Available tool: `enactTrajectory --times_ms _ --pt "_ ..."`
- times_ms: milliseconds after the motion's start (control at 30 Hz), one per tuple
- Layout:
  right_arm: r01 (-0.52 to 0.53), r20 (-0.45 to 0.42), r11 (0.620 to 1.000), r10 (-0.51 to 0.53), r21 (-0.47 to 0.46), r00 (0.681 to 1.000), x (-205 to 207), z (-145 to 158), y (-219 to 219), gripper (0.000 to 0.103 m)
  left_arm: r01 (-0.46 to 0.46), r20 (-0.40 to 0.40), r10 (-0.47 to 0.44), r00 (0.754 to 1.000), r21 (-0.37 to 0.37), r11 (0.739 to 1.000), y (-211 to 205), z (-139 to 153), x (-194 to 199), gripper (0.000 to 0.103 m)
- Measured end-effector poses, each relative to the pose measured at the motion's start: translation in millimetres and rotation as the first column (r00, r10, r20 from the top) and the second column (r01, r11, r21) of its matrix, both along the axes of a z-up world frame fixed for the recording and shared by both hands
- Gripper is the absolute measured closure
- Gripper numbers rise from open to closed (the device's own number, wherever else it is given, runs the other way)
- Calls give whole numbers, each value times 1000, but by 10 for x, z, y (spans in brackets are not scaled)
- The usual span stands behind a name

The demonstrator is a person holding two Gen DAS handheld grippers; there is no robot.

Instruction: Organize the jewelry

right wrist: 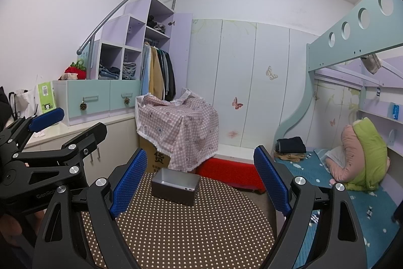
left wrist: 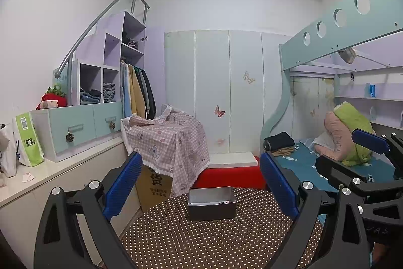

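Box [left wrist: 212, 203] beyond both empty tongs [left wrist: 201, 183]

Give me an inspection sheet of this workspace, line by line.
Surface: round table under a brown polka-dot cloth.
Job's things: open grey box at the far edge, a few small beads inside; no other jewelry seen.
Clutter: nothing seen on the table.
Grippers: left hand-held gripper open, empty; right hand-held gripper open, empty.
Cables: nothing seen.
Surroundings: bunk bed at right, wardrobe behind, cloth-covered stack, open shelves with clothes.
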State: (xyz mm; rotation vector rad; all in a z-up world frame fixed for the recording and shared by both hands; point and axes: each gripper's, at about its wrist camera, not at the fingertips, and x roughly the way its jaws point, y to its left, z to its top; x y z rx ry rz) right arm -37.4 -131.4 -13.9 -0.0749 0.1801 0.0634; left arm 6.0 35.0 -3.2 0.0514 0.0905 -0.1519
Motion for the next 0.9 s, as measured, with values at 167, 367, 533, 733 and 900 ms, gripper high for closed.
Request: enactTrajectory --times_ms 167,367,533,733,900 --pt "-1 0 1000 1 1 1000 -1 1 1 19 1 0 -1 1000 -1 1000 1 0 -5 11" --pt "-1 -2 1000 1 1 1000 -1 -2 -2 19 1 0 -1 1000 0 1000 -8 7 8 11" --pt "-1 -1 1000 1 2 1000 -1 -4 -5 19 3 -2 -3 1000 1 1000 -17 2 2 11" --pt "-1 -1 1000 1 1 1000 1 4 -12 19 5 -2 -5 1000 3 1000 -20 -6 0 11" --pt "-1 -1 1000 1 2 1000 -3 1 -16 19 5 -3 -5 1000 4 1000 -23 -7 1 11"
